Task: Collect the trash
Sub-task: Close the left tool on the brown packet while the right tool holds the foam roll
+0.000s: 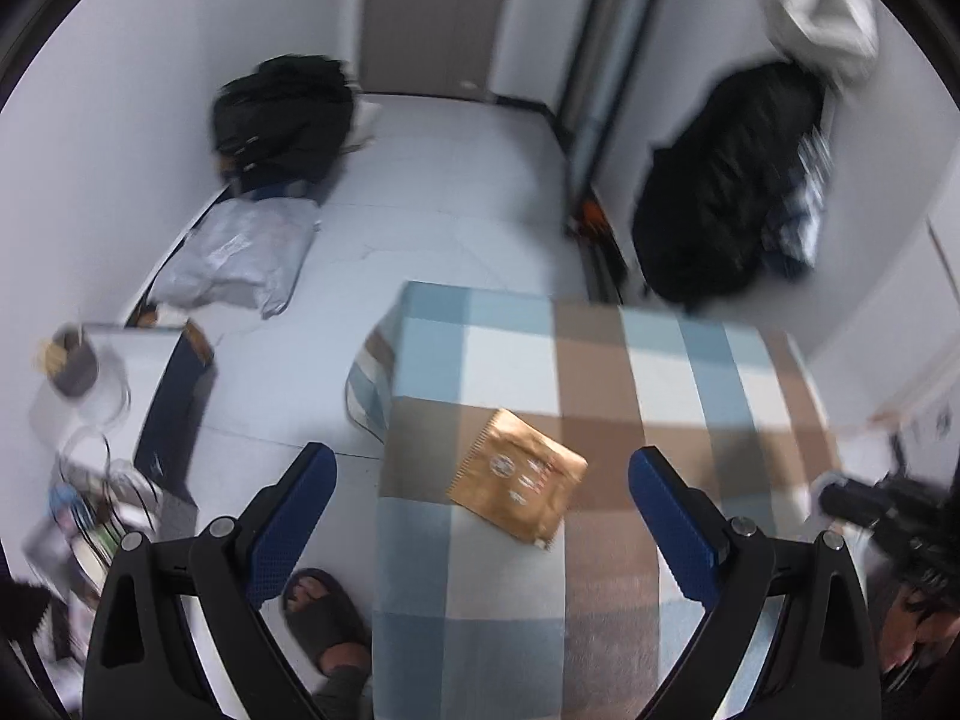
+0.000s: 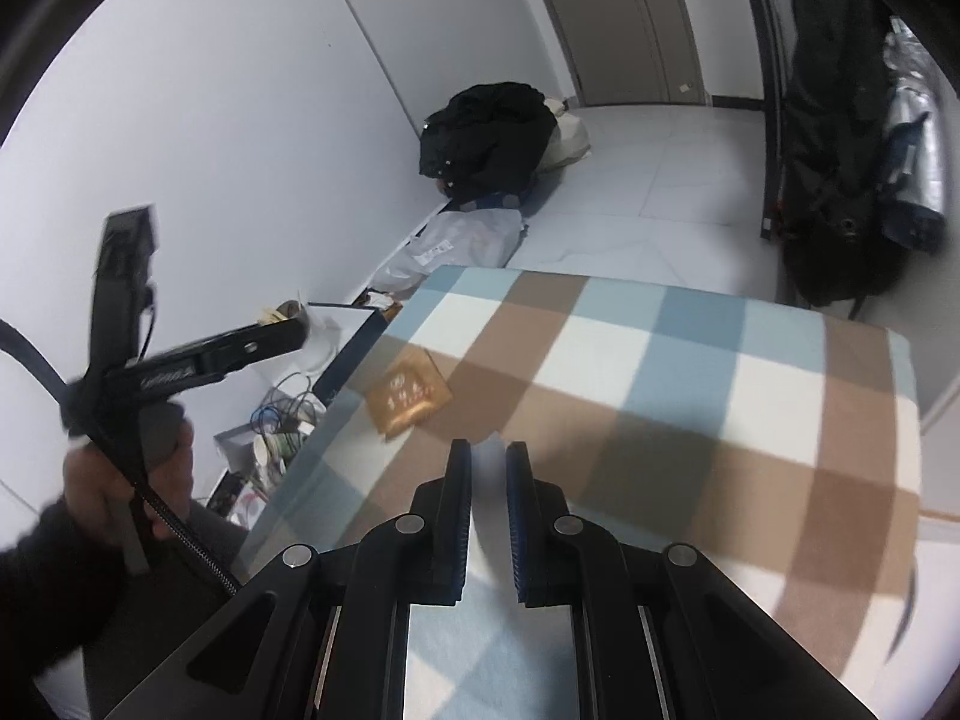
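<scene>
The left gripper (image 1: 483,516) hung with its blue-padded jaws spread wide and nothing between the pads, pointing down at the flat golden-brown foil packet (image 1: 519,483) that lay ahead of and below its fingertips, near the corner of the blue, white and brown checked blanket (image 1: 660,372). The right gripper (image 2: 489,510) had its jaws drawn almost together; a pale blurred strip showed in the narrow gap, and whether that was a held scrap or just the blanket behind could not be told. From this gripper the same packet (image 2: 410,397) lay ahead and to the left, well apart from the tips. The likely trouble: a thin packet lying flat on soft cloth gives the pads little edge to bite, so closing on it could pinch a fold of blanket instead, or nudge the packet off the nearby edge towards the floor. The left view was smeared, which hid the packet's print and the cluttered items (image 1: 90,480) down to the left of the fingers. No bin or bag for the trash could be made out, and the person's hand (image 2: 129,480) holding the left gripper's handle was partly cut off.
</scene>
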Available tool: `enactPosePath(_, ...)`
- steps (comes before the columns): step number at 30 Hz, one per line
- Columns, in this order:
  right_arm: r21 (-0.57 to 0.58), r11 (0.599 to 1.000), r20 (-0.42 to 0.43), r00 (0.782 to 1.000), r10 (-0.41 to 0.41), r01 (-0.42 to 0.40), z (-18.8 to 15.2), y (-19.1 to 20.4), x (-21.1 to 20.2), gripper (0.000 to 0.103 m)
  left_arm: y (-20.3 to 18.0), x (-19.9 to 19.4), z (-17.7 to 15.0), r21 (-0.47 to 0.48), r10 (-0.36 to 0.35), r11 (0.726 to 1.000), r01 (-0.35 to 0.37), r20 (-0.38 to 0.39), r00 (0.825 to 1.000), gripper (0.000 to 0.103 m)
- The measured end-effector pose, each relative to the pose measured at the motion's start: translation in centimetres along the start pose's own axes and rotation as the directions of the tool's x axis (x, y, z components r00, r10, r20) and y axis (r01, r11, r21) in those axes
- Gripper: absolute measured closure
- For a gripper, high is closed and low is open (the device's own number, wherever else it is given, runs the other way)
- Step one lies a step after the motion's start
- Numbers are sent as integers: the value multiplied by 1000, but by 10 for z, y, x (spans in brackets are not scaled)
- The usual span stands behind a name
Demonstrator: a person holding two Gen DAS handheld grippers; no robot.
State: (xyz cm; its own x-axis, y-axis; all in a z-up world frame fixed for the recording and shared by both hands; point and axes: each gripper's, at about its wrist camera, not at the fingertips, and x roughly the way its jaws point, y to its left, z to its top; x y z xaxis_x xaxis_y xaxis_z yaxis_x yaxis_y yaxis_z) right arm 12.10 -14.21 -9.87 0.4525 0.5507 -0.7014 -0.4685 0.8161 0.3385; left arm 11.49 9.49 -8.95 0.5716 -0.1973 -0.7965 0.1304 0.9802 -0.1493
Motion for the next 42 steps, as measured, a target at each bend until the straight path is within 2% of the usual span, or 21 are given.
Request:
enactPosePath(3,4,1000,26,1000,4,-4,-15,-1,-13,93,-20,13,-4,175,7,985,6,-71,997,7)
enactPosePath(6,-11,1000,57,998,-3,4,-28,-1,-20,93,-28,33,-6,275,61,961,-17,-150,987,7)
enactPosePath(11,17,1000,81,997,14,-15,-36,-11,-24,93,-30,51,1,284,79,959,-15,-213,974,7)
enactPosePath(14,21,999,95,995,28,-30,-35,-16,-25,93,-40,67,0,353,105,935,-13,-240,965,7)
enactPosePath(18,11,999,91,995,37,-38,-37,-18,-25,93,-42,73,-5,422,142,906,-36,-224,964,7)
enactPosePath(21,24,998,88,995,55,-58,-38,-21,-25,93,-37,79,-6,430,157,902,-29,-264,952,7)
enactPosePath(25,53,996,90,994,63,-68,-40,-25,-28,93,-30,75,-3,430,129,903,-1,-268,955,7)
enactPosePath(27,62,995,87,994,72,-78,-41,-25,-29,93,-26,74,-3,419,90,907,33,-271,958,8)
enactPosePath(29,52,996,84,994,69,-74,-40,-23,-27,93,-23,72,-3,377,11,920,107,-298,954,22)
enactPosePath(34,89,992,74,994,81,-87,-42,-27,-23,92,-28,63,-4,398,-20,908,133,-276,961,41)
enactPosePath(40,100,992,71,995,71,-78,-41,-29,-20,92,-26,58,-2,356,-56,921,159,-281,958,50)
enactPosePath(42,100,992,71,995,69,-76,-41,-28,-20,92,-22,58,3,312,-85,934,177,-287,954,63)
